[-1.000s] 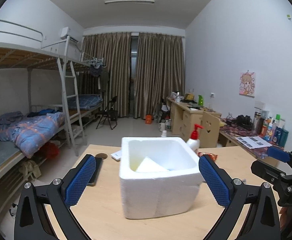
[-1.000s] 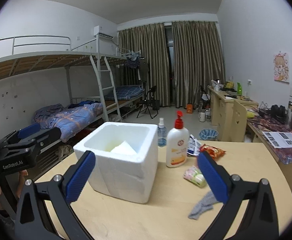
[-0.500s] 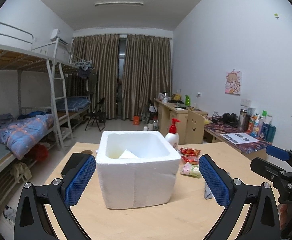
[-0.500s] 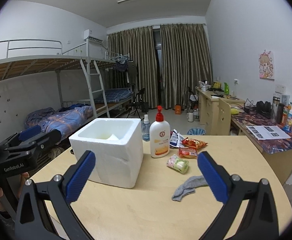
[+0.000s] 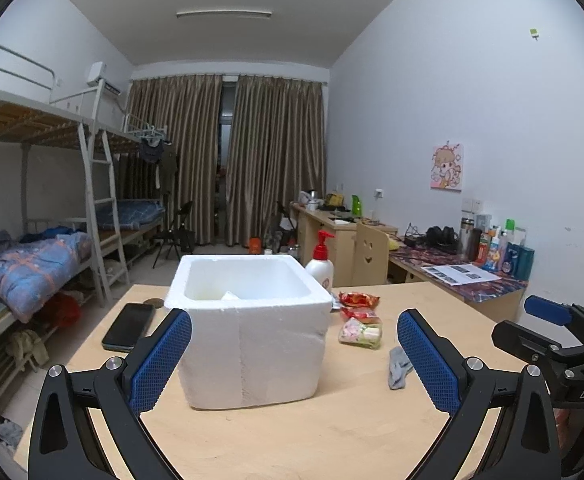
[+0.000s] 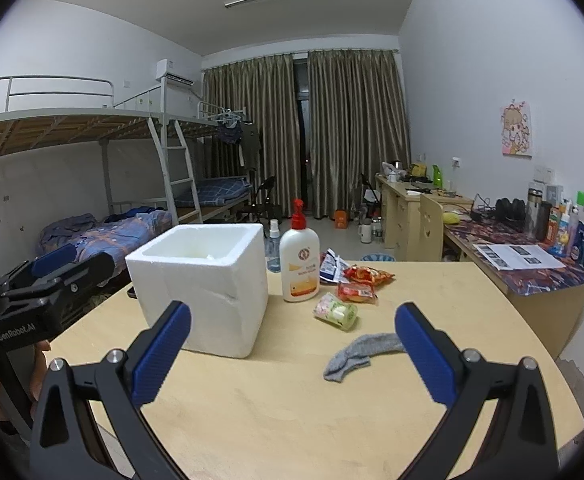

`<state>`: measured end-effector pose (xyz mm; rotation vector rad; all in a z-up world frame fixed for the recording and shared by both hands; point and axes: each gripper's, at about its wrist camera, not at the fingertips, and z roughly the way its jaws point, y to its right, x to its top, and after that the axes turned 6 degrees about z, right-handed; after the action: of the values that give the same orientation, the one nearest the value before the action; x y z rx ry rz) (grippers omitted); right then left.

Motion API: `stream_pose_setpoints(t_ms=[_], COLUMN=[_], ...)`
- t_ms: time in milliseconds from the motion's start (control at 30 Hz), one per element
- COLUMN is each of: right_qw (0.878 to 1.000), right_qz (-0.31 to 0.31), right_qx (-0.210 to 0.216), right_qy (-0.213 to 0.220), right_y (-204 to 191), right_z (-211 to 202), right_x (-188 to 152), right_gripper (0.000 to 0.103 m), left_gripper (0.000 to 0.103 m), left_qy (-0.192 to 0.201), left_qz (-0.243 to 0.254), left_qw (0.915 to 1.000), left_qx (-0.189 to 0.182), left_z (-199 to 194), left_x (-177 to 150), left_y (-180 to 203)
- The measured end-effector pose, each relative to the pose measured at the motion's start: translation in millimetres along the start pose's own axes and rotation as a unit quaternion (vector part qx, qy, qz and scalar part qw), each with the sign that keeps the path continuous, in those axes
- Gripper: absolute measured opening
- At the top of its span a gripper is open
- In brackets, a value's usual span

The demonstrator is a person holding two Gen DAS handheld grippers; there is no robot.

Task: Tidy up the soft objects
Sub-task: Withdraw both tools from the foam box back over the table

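Note:
A white foam box stands on the wooden table, open at the top, with something white inside. A grey sock lies crumpled to the box's right. A green-pink soft packet lies beyond it. My left gripper is open and empty, above the table in front of the box. My right gripper is open and empty, nearer than the sock, between box and sock.
A lotion pump bottle stands right of the box, with red snack packets beside it. A black phone lies left of the box. Bunk beds fill the left side, desks line the right wall.
Both grippers have drawn back and lowered. The box looks smaller and farther in both views, and the sock and packets have come into the left wrist view. Both stay open.

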<state>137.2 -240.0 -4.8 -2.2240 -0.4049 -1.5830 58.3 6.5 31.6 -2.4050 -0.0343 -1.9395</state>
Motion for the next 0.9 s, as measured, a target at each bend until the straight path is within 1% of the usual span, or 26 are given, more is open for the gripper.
stream_pose_setpoints(t_ms=[133,233,500,733,900], right_qw=[1.0,1.0,1.0,1.0,0.999], right_qz=[0.004,0.011,0.011,0.015,0.018], right_qx=[-0.006,-0.006,-0.006,-0.019,-0.03], right_qy=[-0.003,-0.007,-0.015,-0.021,-0.024], right_y=[4.9,8.5,14.6,22.4,31.0], right_z=[-2.4,-2.6,-3.3,-1.5,-2.1], right_x=[-8.0,-11.0,-18.8,-20.1,-20.3], right_gripper=[0.103,0.103,0.103,0.103,0.103], left_gripper=[0.103,0.103,0.103,0.103,0.103], left_qy=[0.011,0.008,0.001,-0.004,-0.01], left_qz=[0.008,0.011,0.014,0.016,0.013], left_qw=[0.9999,0.9998,0.9997,0.999,0.9977], left_qx=[0.0,-0.012,-0.021,-0.041,-0.065], left_z=[-1.9,-0.2,5.5,13.8,23.0], left_x=[-9.4,-15.7,-29.3,-31.5,-32.4], left_y=[5.8,9.8,12.1,18.9,25.8])
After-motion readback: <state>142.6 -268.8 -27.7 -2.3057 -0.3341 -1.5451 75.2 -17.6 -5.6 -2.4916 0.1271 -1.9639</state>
